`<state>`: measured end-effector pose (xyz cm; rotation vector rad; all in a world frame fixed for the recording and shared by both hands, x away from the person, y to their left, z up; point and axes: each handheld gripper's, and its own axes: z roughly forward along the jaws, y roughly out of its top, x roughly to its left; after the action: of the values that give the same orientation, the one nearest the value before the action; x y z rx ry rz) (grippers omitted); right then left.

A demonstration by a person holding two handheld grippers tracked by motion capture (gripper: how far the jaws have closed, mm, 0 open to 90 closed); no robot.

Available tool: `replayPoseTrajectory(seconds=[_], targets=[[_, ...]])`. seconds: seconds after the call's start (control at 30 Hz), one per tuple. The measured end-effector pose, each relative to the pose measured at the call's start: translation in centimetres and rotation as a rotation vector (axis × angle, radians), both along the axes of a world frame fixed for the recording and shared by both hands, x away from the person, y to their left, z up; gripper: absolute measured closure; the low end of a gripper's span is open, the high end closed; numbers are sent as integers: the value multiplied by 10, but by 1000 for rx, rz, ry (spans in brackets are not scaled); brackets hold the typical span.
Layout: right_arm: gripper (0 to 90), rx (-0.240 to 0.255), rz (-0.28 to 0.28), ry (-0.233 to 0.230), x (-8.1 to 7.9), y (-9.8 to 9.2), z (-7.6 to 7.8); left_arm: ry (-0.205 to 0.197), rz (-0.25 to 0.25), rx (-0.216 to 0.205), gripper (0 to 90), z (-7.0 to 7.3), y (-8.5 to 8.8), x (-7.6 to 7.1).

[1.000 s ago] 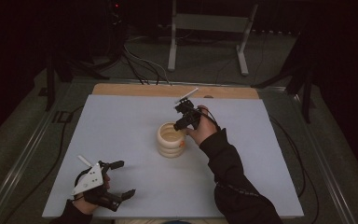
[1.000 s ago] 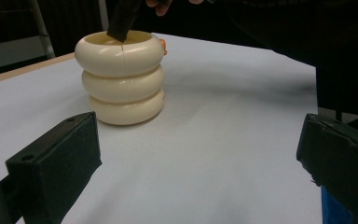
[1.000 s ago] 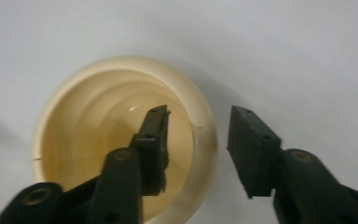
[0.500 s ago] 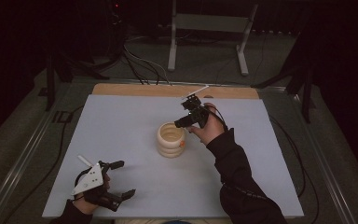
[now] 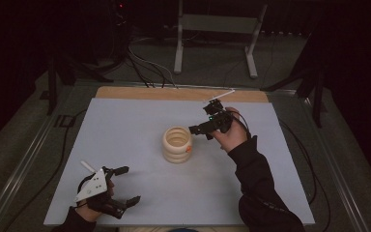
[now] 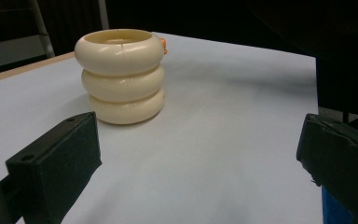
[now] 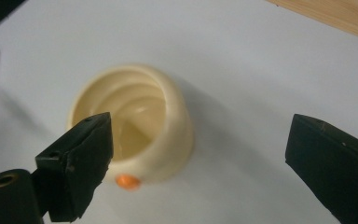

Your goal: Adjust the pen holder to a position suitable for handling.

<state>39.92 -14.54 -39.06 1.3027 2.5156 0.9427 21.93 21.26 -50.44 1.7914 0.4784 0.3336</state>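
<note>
One cream plastic stack of three rings stands upright mid-tabletop, released and free.

I count three rings in the single stack, one small orange nub low on its side, and two tongs. My right tongs hang just beside and above the stack's rim; their jaws have just been opening and now stand wide apart with nothing pressed between them, which I judge to be a let-go after setting the stack down. My left tongs rest apart near the front edge, well clear, idle, empty, and pointed toward the stack.
</note>
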Motion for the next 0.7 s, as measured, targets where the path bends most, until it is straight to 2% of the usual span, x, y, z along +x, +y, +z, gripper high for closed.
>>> replayPoseTrajectory(seconds=[0.07, 0.3, 0.47, 0.6, 0.7], targets=[[25, 3, 14, -1, -3, -6, -1, 0, 1, -1, 1, 0, 0, 0], [21, 6, -22, -34, -13, -30, -4, 1, 0, 2, 1, 0, 0, 0], [0, 22, -16, -45, -22, -43, -6, 1, -2, 4, 1, 0, 0, 0], [0, 14, -30, -63, -29, -53, -9, 0, 0, 3, 1, 0, 0, 0], [0, 31, -46, -72, -36, -62, -12, -1, -2, 3, 1, 0, 0, 0]])
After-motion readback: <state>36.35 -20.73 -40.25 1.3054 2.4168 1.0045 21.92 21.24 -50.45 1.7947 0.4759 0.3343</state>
